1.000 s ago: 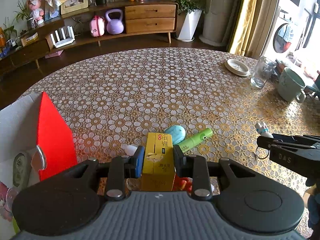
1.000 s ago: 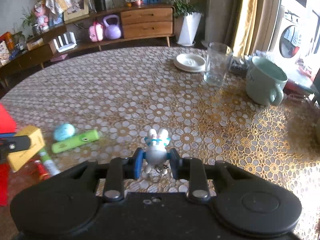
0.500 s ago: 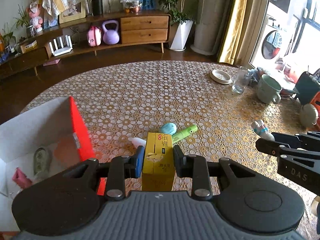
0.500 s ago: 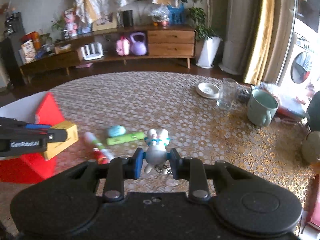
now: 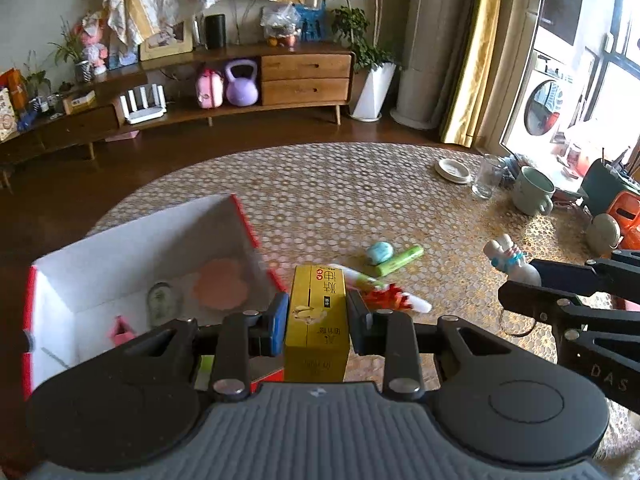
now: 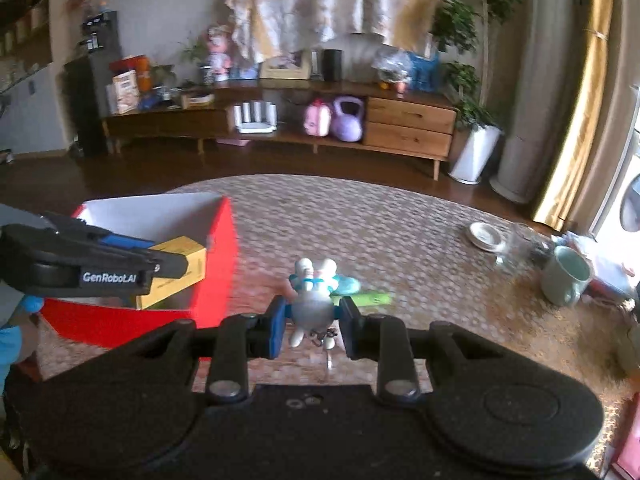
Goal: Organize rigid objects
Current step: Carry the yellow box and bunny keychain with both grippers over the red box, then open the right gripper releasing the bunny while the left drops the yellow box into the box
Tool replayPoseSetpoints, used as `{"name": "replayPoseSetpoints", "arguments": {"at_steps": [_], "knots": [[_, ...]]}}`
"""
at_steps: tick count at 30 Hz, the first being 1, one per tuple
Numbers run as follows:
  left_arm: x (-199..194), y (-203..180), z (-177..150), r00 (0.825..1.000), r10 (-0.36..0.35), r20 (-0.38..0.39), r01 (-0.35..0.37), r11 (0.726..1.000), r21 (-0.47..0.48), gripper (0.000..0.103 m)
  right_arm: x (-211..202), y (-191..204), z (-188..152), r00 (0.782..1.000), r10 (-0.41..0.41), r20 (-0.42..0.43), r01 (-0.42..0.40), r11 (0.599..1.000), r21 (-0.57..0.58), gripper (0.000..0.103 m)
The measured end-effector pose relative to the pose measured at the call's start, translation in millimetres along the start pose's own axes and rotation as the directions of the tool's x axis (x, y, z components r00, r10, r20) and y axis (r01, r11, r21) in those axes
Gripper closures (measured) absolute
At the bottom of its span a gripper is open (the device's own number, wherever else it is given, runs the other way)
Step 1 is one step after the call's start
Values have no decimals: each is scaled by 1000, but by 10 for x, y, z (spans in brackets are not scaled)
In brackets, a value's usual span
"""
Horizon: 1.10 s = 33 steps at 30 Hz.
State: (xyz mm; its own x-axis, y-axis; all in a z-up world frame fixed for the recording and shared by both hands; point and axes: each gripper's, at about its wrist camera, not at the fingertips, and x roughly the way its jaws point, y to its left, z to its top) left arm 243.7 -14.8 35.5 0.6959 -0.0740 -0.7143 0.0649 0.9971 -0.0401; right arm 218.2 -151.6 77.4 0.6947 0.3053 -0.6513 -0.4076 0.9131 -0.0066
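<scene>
Both grippers loaded, held above the table beside the red box.

Left wrist view: left gripper [image 5: 316,322] pinches the yellow carton [image 5: 317,320] between its pads, carton upright, just right of the red box [image 5: 140,248] near wall edge. Box is open-topped, white inside, with a pink disc [image 5: 222,285] and small bits on its floor; much of the floor is bare. On the lace tablecloth [image 5: 320,200] past the carton: blue oval [image 5: 380,252], green tube [image 5: 400,260], white-red tube [image 5: 384,292], close together. Right gripper [image 5: 536,280] comes in from the right edge.

Right wrist view: right gripper [image 6: 312,322] clamps the white-blue figurine [image 6: 314,300], keyring hanging below. Box's red corner [image 6: 218,264] sits left of it, left gripper and carton over the box rim. Mug [image 6: 566,276], glass [image 6: 516,246], dish [image 6: 486,236] far right; open cloth between.
</scene>
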Motion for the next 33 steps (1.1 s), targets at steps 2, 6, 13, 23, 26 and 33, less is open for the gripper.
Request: {"name": "replayPoseSetpoints", "arguments": {"at_steps": [2, 6, 13, 23, 26, 33], "knots": [[-91, 116, -31, 1000, 6, 5, -6, 1000, -1, 73, -14, 109, 27, 1000, 14, 5, -14, 1000, -13, 76], [-248, 381, -74, 1000, 26, 16, -26, 1000, -8, 73, -25, 343, 96, 999, 47, 12, -46, 998, -41, 76], [-385, 856, -156, 997, 78, 28, -77, 996, -37, 73, 56, 755, 167, 995, 98, 7, -97, 991, -96, 76], [-281, 1442, -226, 987, 158, 12, -157, 986, -57, 73, 462, 1256, 267, 990, 138, -29, -140, 982, -123, 76], [-158, 1584, -220, 983, 186, 3, -185, 981, -62, 73, 584, 1405, 264, 987, 152, -47, -157, 979, -133, 76], [191, 1860, -155, 974, 223, -40, -226, 970, -91, 73, 925, 1685, 256, 980, 170, -104, -184, 973, -137, 76]]}}
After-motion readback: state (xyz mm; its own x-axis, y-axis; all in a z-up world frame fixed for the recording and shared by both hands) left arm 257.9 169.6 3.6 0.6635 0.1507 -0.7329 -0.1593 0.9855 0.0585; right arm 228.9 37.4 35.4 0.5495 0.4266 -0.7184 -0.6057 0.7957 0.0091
